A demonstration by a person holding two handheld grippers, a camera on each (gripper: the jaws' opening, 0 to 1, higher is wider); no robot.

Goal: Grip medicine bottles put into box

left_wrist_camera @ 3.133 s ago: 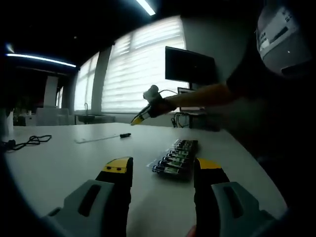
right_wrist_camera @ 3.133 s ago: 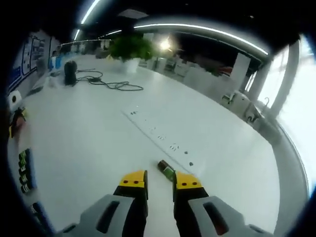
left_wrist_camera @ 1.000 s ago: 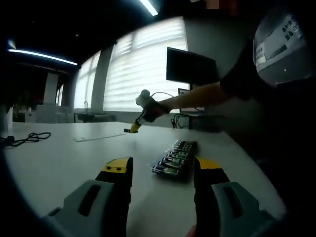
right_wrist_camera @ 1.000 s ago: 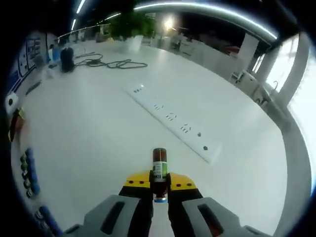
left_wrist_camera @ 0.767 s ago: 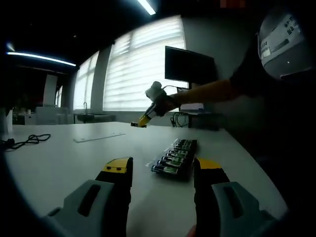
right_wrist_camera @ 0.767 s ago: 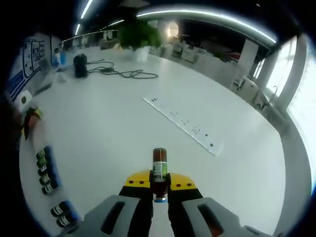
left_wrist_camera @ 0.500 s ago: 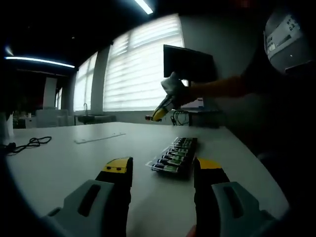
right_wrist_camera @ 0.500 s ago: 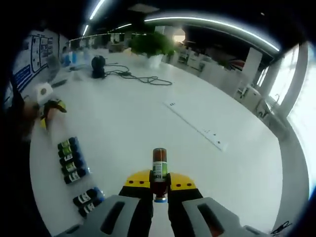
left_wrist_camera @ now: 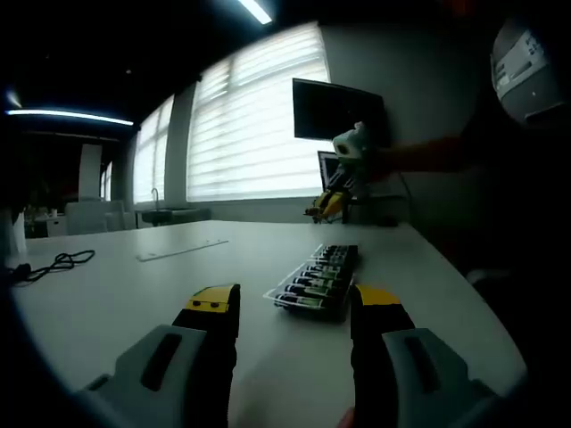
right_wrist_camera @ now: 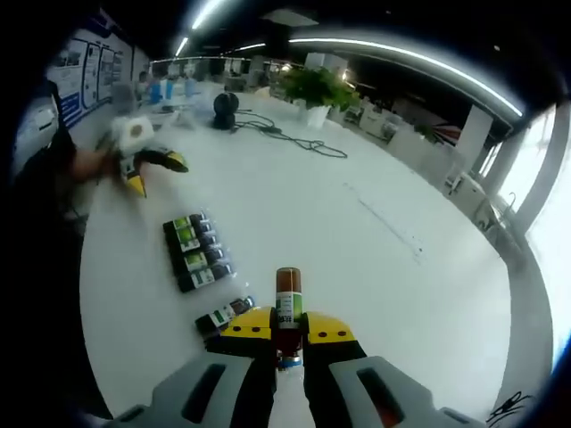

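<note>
In the right gripper view, the right gripper (right_wrist_camera: 279,334) rises from the bottom centre, its yellow-tipped jaws pinching a small bottle (right_wrist_camera: 286,303). The bottle stands upright between the jaws: brown glass, a reddish-brown cap, a green and white label. It hangs above a white table (right_wrist_camera: 357,259). Just left of the jaws, two dark bottles (right_wrist_camera: 223,315) lie on the table. Further up and left, a row of four bottles (right_wrist_camera: 195,251) with green labels lies side by side. At upper left, the left gripper (right_wrist_camera: 159,170) shows, held by a hand. A black cable (right_wrist_camera: 285,135) and a plant (right_wrist_camera: 318,89) sit near the top.

In the left gripper view, the left gripper (left_wrist_camera: 294,308) fills the bottom, its jaws spread apart with nothing between them. Beyond them, centre frame, lies the box (left_wrist_camera: 317,278), a shallow clear tray holding a line of bottles. Above it, at right of centre, the right gripper appears against a dark monitor (left_wrist_camera: 337,109). A white strip (left_wrist_camera: 181,251) lies on the table at left of centre.
</note>
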